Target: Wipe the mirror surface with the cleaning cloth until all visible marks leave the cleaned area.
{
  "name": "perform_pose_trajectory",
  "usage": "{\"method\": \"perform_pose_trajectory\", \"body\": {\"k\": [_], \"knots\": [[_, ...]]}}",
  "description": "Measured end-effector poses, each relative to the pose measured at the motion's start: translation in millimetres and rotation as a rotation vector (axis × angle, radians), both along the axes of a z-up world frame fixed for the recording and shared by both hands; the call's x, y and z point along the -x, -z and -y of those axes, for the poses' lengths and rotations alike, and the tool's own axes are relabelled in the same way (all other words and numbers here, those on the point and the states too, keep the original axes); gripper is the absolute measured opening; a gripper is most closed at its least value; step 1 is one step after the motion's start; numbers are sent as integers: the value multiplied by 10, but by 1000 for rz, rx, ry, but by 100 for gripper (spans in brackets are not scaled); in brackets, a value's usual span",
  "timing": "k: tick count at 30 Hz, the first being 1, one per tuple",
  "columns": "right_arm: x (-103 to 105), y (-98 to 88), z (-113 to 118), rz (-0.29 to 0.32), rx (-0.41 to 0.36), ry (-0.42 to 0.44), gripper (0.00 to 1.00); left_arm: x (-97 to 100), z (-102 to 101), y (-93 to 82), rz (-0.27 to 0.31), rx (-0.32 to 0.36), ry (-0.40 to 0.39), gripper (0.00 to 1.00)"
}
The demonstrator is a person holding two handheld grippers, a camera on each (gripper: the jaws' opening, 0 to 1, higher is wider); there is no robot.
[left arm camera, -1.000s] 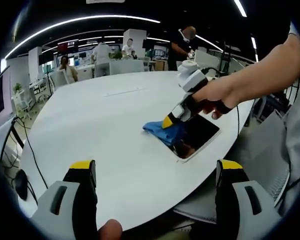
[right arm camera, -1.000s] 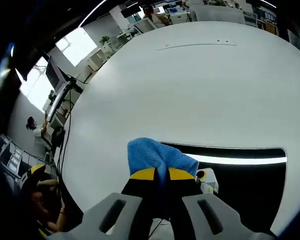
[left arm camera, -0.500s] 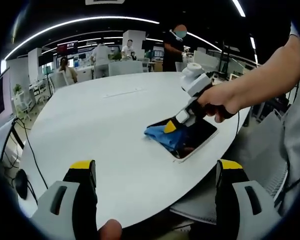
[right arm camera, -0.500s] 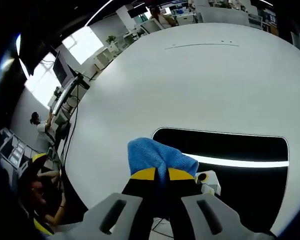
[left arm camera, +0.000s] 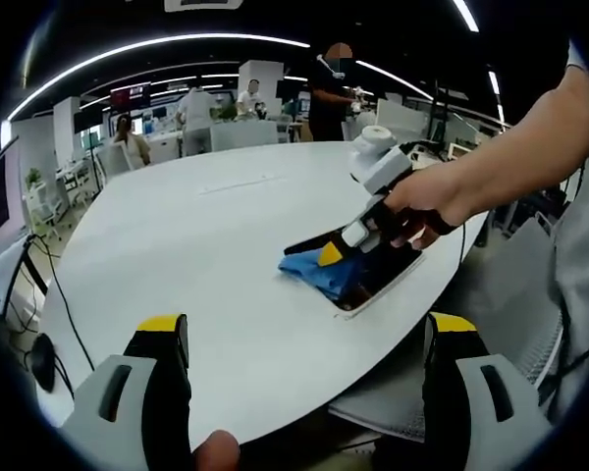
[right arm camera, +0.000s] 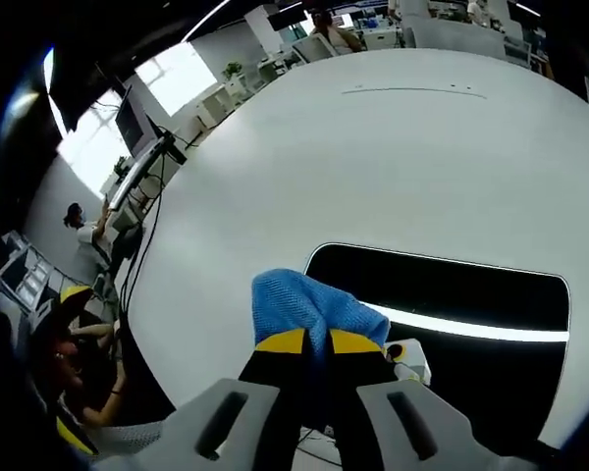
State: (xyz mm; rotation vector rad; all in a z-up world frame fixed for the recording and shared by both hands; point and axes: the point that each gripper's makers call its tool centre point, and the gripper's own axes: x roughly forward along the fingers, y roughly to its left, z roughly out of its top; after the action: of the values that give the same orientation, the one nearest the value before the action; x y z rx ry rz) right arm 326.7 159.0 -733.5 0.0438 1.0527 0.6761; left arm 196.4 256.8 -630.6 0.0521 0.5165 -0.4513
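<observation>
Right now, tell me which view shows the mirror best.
The right gripper view: the mirror lies large and close, its dark glass and white frame edge plain, with the blue cloth at its near corner. In the left gripper view the mirror is small and partly covered by the right tongs.

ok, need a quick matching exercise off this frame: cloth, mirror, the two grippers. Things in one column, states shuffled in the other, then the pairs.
Things
1. cleaning cloth
2. mirror
3. left gripper
4. right gripper

States
A. open, holding nothing, raised above the near table edge
B. blue, bunched, pinched between yellow-tipped fingers
C. dark, lying flat on the white table, reflecting a ceiling light strip
D. shut, pressed down at the mirror's end

Pairs: 1-B, 2-C, 3-A, 4-D
</observation>
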Motion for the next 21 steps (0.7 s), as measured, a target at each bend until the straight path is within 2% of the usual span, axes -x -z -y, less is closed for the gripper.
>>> {"method": "perform_pose_trajectory", "body": {"k": [6,11,17,21], "knots": [[-13,28,71,26,21,-17,2,-5,45,-27,2,5,11,99],[-15,13,237,-10,15,21,2,-45,110,-47,2,0,30,99],[-94,27,416,-7,26,30,2,-115,191,-34,7,5,35,99],[-89,1,532,-26,20,60,2,-148,225,-3,-5,11,31,99]]}}
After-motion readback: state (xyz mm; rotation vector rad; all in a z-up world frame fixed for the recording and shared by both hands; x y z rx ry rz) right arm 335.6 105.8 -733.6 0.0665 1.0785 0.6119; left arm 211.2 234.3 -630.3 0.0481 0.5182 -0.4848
